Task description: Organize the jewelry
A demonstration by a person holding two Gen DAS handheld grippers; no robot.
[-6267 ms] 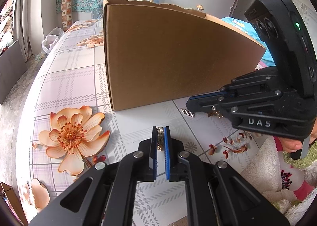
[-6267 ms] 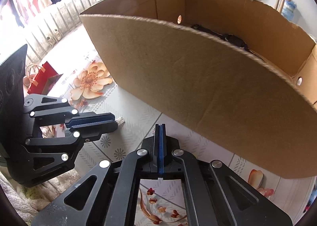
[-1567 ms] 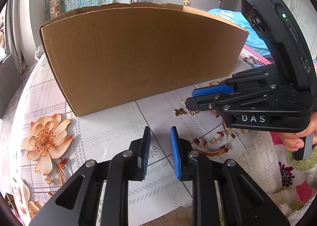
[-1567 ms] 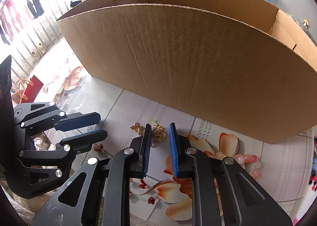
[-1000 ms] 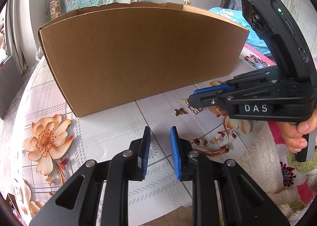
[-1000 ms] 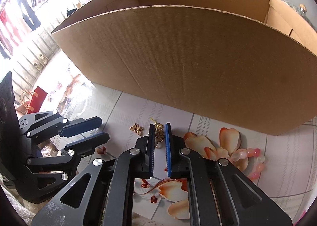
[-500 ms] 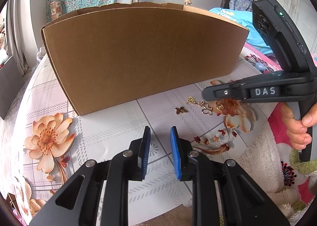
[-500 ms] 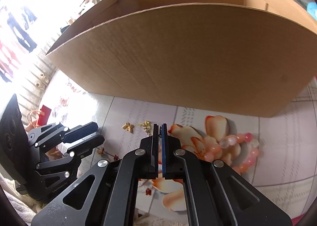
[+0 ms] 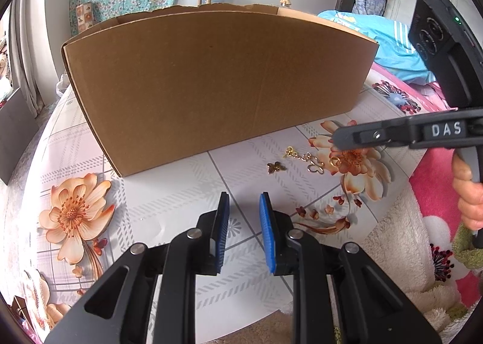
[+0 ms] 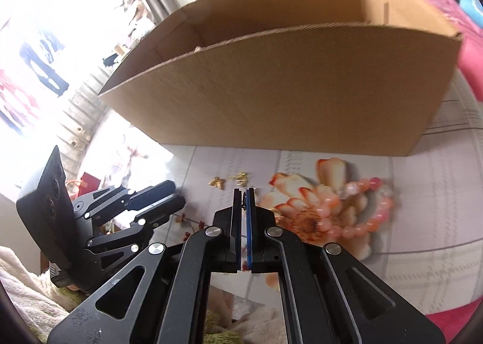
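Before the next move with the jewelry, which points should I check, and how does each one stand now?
1. Left claw empty, jaws apart: ok.
2. Right claw shut: ok.
3. Right claw really gripping the thin gold chain: cannot tell.
4. Brown cardboard box upright, top open: ok.
5. Small gold butterfly charm put away: not ok, it lies on the flowered tablecloth.
6. Pink bead bracelet put away: not ok, it lies in front of the box.

Gold charms (image 9: 305, 160) before cardboard box (image 9: 217, 84)
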